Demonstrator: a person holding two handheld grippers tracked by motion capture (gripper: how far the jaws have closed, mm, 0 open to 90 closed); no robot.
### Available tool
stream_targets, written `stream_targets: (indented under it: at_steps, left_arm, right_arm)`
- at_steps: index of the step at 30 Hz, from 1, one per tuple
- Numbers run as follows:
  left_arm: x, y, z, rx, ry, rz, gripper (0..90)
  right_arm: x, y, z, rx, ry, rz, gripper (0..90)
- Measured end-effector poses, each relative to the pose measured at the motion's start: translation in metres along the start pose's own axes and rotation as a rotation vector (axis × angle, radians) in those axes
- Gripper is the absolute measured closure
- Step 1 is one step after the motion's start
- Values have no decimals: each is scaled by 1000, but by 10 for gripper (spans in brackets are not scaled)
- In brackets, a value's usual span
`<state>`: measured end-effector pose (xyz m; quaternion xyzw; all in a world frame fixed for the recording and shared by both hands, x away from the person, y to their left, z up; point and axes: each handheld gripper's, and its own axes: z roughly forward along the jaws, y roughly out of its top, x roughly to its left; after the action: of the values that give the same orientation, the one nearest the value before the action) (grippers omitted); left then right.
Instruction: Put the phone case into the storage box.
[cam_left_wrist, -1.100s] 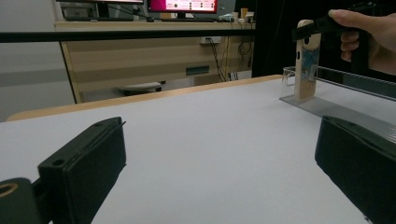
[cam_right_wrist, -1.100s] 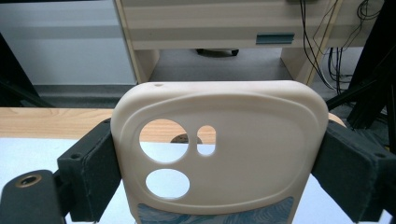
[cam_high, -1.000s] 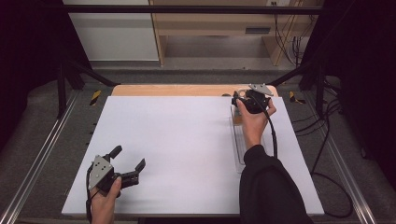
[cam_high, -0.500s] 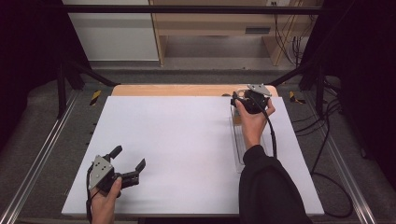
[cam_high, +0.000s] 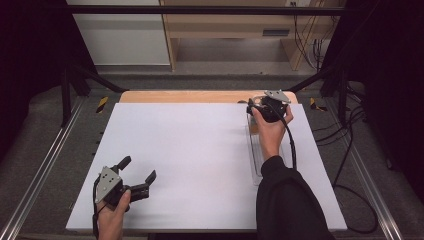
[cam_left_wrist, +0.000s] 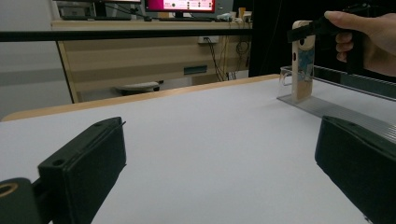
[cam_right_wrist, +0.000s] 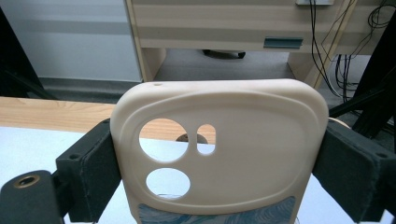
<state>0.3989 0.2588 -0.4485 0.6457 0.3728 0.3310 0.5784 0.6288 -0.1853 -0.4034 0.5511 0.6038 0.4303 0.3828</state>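
A cream phone case (cam_right_wrist: 219, 135) with camera cut-outs and a blue patterned lower part stands upright, and my right gripper (cam_right_wrist: 219, 163) is shut on its two sides. In the left gripper view the phone case (cam_left_wrist: 302, 60) stands on the far end of a clear acrylic tray (cam_left_wrist: 327, 106), with the right gripper (cam_left_wrist: 306, 30) clamped near its top. From above, the right gripper (cam_high: 254, 107) sits at the table's far right. My left gripper (cam_high: 138, 168) is open near the front left, with nothing between its jaws, and its own camera shows bare table between its pads (cam_left_wrist: 86, 161).
The white table top (cam_high: 190, 150) has a wooden strip (cam_high: 175, 96) along its far edge. The clear tray (cam_high: 254, 160) runs front to back under the right forearm. Beyond the table stand a wooden desk (cam_high: 225, 27), cables (cam_high: 345, 165) and metal rails (cam_high: 45, 165).
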Motion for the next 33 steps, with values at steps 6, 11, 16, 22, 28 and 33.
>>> stream_targets:
  at_steps: [6, 11, 16, 22, 28, 33]
  left_arm:
    - [0, 0, 0, 0, 0, 1, 16]
    - [0, 0, 0, 0, 2, 3, 16]
    - [-1, 0, 0, 0, -1, 3, 16]
    - [0, 0, 0, -1, -4, 2, 17]
    - [0, 0, 0, -1, -3, 5, 18]
    - [-1, 0, 0, 1, -5, 2, 18]
  right_arm:
    - [1, 0, 0, -2, 12, -10, 102]
    - [0, 0, -1, 3, 19, -16, 101]
    - [0, 0, -1, 2, 23, -21, 101]
    - [-1, 0, -1, 3, 27, -16, 100]
    - [1, -1, 0, -5, 29, -18, 99]
    - [0, -1, 0, -2, 34, -14, 99]
